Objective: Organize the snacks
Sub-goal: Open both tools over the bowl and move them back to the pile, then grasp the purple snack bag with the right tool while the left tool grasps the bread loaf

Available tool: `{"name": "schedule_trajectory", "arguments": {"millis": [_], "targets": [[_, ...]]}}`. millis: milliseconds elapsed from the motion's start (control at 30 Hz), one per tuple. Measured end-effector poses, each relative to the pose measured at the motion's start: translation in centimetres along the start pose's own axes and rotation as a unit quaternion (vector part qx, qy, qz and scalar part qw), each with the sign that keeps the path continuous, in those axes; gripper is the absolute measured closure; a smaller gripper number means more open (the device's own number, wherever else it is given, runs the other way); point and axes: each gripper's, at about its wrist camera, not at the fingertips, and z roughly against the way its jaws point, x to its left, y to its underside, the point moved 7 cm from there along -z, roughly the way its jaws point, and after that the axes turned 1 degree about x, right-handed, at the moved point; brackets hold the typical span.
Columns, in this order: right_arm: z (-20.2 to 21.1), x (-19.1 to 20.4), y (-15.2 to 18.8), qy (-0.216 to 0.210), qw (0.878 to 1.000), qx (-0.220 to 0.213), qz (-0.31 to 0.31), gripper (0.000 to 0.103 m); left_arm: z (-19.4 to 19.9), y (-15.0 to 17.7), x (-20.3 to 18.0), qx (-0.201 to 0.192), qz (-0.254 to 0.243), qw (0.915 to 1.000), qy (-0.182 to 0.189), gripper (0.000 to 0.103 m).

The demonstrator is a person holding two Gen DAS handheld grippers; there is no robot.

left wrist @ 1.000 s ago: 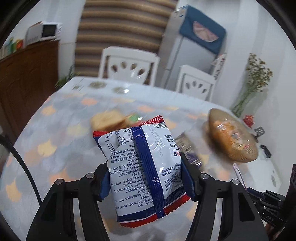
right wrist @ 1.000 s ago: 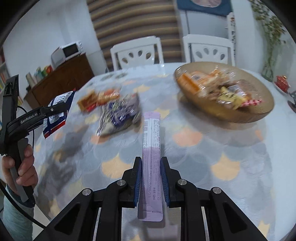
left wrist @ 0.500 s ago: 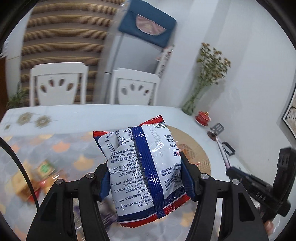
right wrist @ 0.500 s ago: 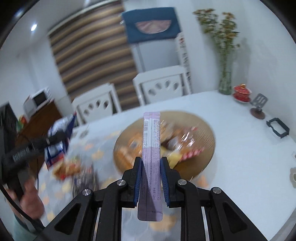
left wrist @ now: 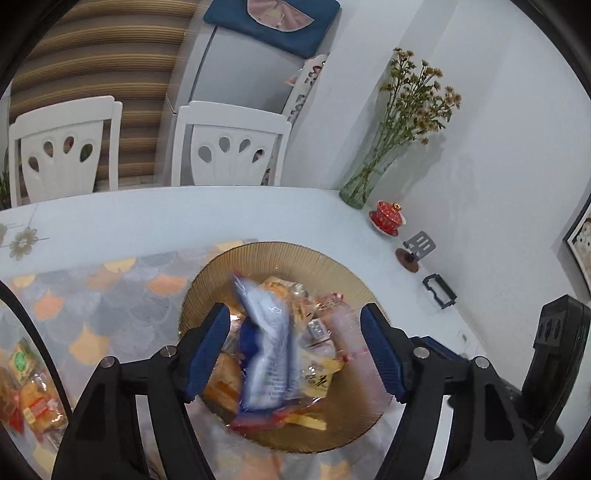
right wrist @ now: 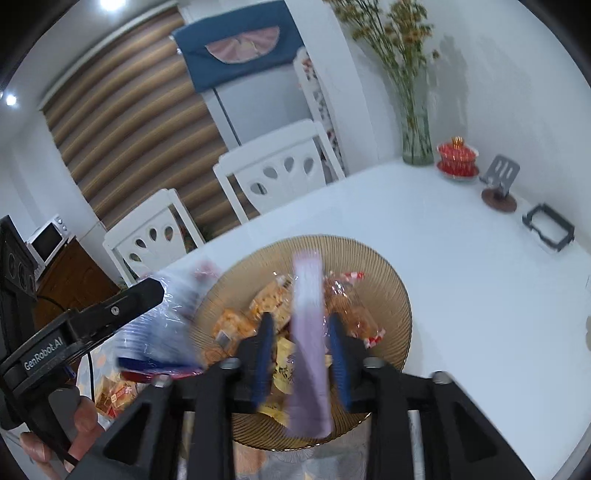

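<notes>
Left hand-held gripper [left wrist: 293,354] opening, blue-and-white snack bag [left wrist: 267,354] loose between pads, dropping over amber bowl [left wrist: 280,254] on tabletop [left wrist: 155,218]. Right hand-held gripper [right wrist: 301,360] opening — purple stick pack [right wrist: 308,354] slipping free. Light, crinkly, slippery film — best gripped mid-body.

Glass vase [left wrist: 364,181] with dried flowers at table's far right corner, against wall. Red lidded cup [left wrist: 387,218] just beside it. Phone stand [left wrist: 415,251] and black frame [left wrist: 439,291] along right edge. Two white chairs [left wrist: 227,144] at far edge. Fridge [left wrist: 236,70] behind, blue cloth [left wrist: 273,18] on top. Microwave [right wrist: 46,240] on wooden cabinet [right wrist: 72,284].
</notes>
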Motion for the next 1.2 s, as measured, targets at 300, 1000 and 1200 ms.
{"name": "schedule_trajectory", "arguments": {"millis": [300, 1000, 1200], "targets": [[1.4, 1.2, 1.6, -0.036, 0.999, 0.007, 0.012, 0.069, 7.1, 1.2, 4.2, -0.028, 0.020, 0.9994, -0.008, 0.031], [-4.9, 14.7, 22.4, -0.120, 0.957, 0.102, 0.243, 0.067, 17.6, 22.8, 30.9, -0.043, 0.266, 0.9293, -0.253, 0.022], [-5.0, 15.8, 23.3, -0.112, 0.948, 0.096, 0.283, 0.051, 17.8, 22.7, 30.4, -0.071, 0.258, 0.9376, -0.222, 0.019]]}}
